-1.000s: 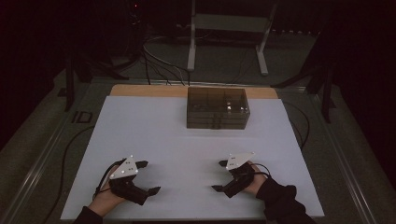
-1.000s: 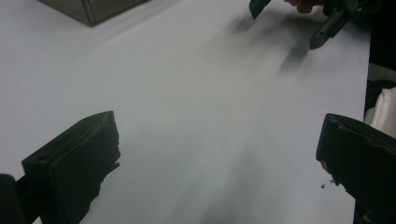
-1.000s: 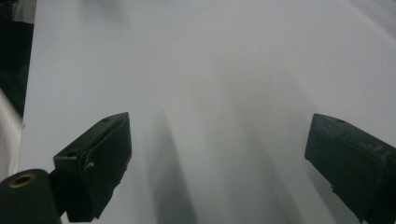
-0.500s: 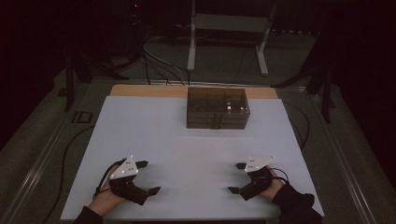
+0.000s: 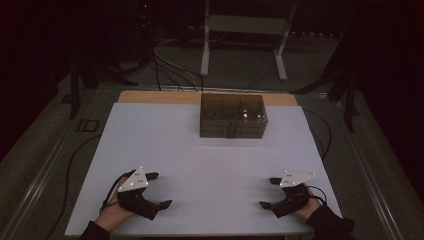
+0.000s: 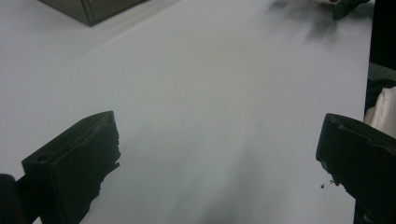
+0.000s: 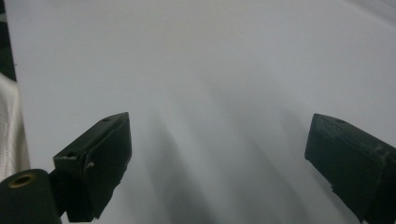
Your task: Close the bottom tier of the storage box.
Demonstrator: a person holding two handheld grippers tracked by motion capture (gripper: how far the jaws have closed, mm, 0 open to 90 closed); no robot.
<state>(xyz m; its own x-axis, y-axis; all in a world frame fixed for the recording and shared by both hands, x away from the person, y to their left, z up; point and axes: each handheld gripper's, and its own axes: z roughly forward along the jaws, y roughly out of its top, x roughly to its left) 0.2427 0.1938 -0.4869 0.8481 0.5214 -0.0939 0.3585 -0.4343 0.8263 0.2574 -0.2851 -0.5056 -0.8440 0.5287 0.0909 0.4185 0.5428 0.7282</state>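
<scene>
Left gripper (image 5: 159, 190) sits lower left of the high view, right gripper (image 5: 270, 193) lower right, both low over the white table (image 5: 210, 160) close to its near edge, well apart from each other. Wide bare white surface between and ahead of them. Both have jaws spread wide with nothing held; gripper views show bare table between the jaws. Dark see-through box (image 5: 233, 115) stands upper centre at the table's far edge, well apart from both grippers; it has inner compartments, contents too dim to tell. Its corner shows upper left of the left gripper view (image 6: 93, 8).

White table (image 5: 210, 165); dark clear box (image 5: 233, 116) at far edge.
</scene>
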